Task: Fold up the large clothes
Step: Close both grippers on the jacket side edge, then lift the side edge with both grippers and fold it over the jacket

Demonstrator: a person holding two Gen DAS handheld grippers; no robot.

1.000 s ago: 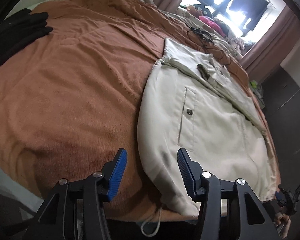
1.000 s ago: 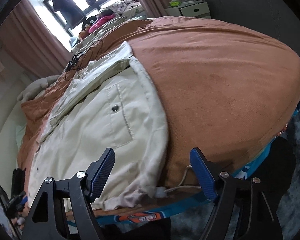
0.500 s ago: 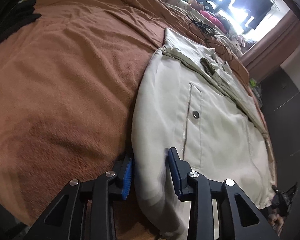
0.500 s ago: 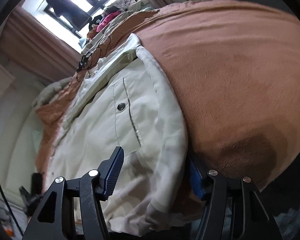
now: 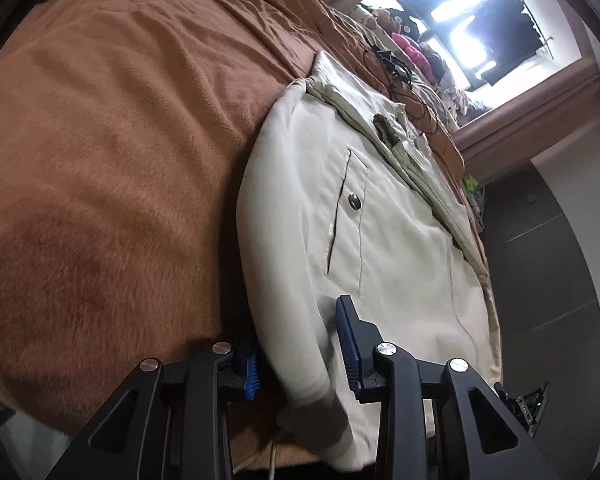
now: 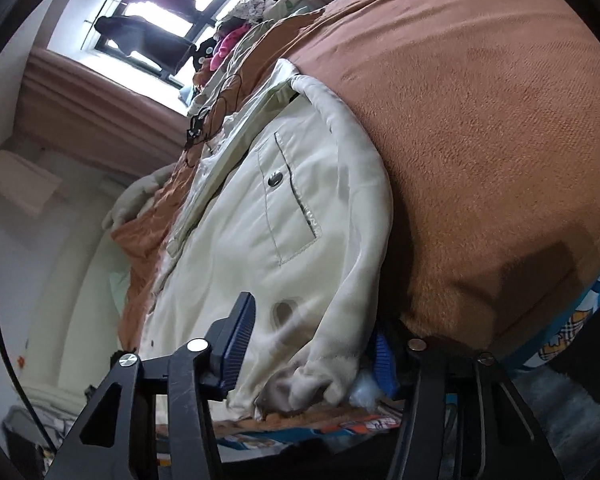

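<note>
Lying flat on the bed's brown blanket (image 5: 120,128), the cream jacket (image 5: 400,248) looks soft, puffy, slippery; left tongs (image 5: 296,344) and right tongs (image 6: 312,344) have just been closing on its hem corners, pinching padded edges.

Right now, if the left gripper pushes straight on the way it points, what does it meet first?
The cream jacket: its rolled side edge already lies between the left gripper jaws, which have been closing. Depth unclear.
</note>
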